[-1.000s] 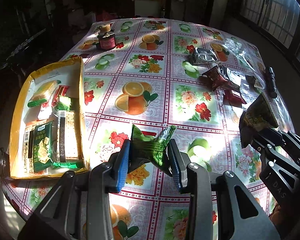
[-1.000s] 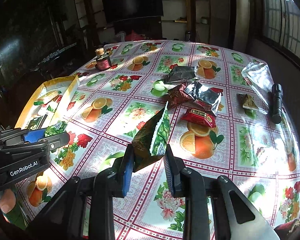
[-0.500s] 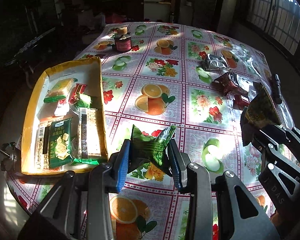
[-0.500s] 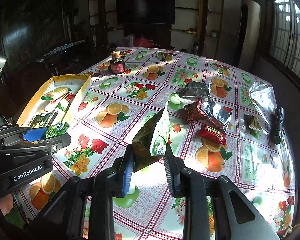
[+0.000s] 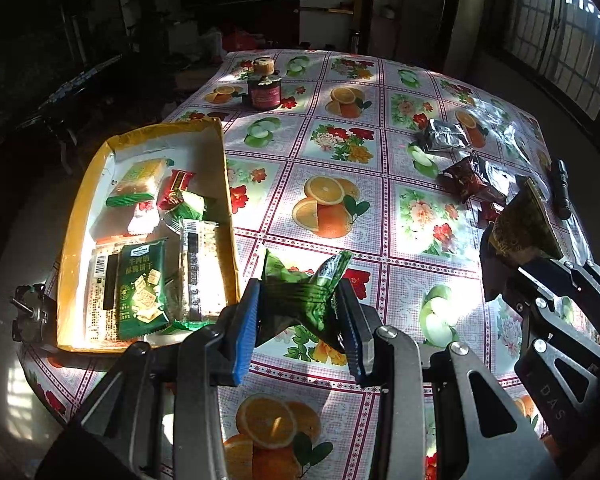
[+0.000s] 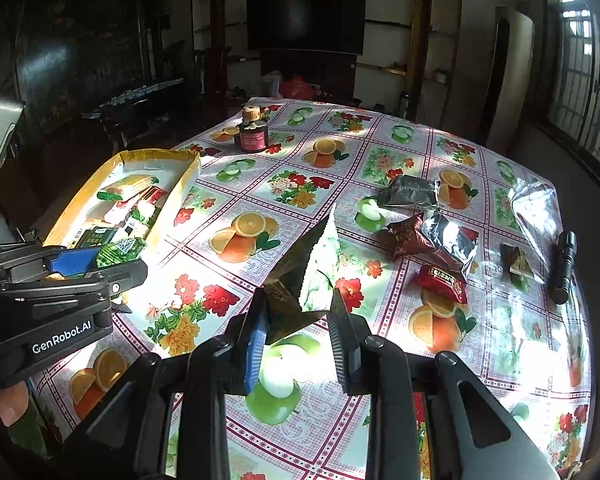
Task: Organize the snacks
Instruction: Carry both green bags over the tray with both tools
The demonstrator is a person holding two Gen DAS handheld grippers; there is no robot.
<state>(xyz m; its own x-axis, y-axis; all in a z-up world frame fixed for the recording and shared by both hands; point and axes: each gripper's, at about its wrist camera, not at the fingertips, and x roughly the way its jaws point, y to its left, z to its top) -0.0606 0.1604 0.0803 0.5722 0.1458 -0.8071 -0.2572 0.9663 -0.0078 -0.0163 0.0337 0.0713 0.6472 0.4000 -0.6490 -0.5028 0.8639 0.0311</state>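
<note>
A home's living room: fruit-print tablecloth (image 6: 380, 152), dark television (image 6: 306, 20) on shelving, barred window (image 6: 580, 60).

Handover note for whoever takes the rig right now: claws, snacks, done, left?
Left claw: shut on a green snack packet, held above the table near the yellow box.
Right claw: shut on a dark gold-patterned packet, also in the air.
Done: several packets already lie in the box.
Left: drop both held packets in, then fetch the silver packet, two red packets and a small one on the right of the table.
</note>
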